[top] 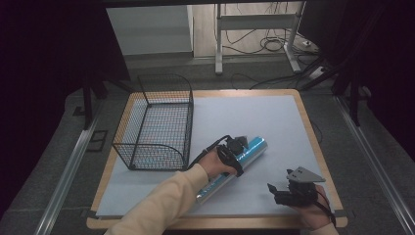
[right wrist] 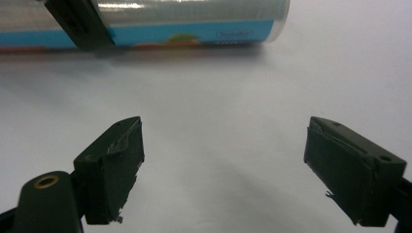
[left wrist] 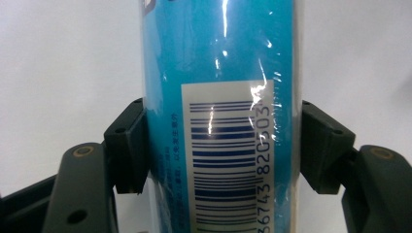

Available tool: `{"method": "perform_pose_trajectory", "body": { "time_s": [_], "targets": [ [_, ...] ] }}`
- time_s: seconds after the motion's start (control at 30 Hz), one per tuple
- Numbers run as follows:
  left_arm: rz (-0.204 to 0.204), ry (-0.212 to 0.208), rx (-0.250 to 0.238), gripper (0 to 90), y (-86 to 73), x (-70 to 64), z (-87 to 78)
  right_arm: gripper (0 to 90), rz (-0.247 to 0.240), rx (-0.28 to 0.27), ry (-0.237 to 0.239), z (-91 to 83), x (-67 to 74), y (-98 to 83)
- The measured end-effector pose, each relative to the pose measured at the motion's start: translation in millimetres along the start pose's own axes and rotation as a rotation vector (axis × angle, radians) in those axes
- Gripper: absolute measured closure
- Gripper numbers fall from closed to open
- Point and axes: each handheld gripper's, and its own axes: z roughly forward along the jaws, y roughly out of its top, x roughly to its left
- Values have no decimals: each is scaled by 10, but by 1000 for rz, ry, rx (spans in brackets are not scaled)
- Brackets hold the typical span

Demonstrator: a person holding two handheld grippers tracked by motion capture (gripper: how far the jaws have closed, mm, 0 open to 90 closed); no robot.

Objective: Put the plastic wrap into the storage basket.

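A long blue tube wrapped in shiny film (top: 235, 166) lies at a slant on the white mat (top: 254, 117). My left gripper (top: 234, 151) is shut on the tube near its middle. In the left gripper view the tube (left wrist: 221, 97) with its barcode label stands between the two pads (left wrist: 128, 145), which press on both its sides. My right gripper (top: 276, 192) rests open near the mat's front right corner, pointing left. In the right gripper view its fingers (right wrist: 114, 165) stand wide apart over bare mat, and the tube (right wrist: 184, 22) lies beyond them.
A black wire basket (top: 156, 125) stands on the mat's left side, just left of the tube and left hand. The wooden tabletop edge (top: 313, 142) frames the mat. Metal desk legs and cables lie on the floor behind the table.
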Motion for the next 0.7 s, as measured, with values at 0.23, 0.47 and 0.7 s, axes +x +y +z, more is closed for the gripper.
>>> {"method": "perform_pose_trajectory", "body": {
  "time_s": [0.23,0.47,0.7],
  "targets": [
    [21,18,-9,316,26,28,-201,148,-3,-4,-3,-7,-3,5],
    [33,20,-28,317,35,27,-382,148,-4,-5,-5,-10,-6,6],
    [42,27,-35,317,36,54,-507,148,0,-8,-7,-13,-18,5]
  ]
}}
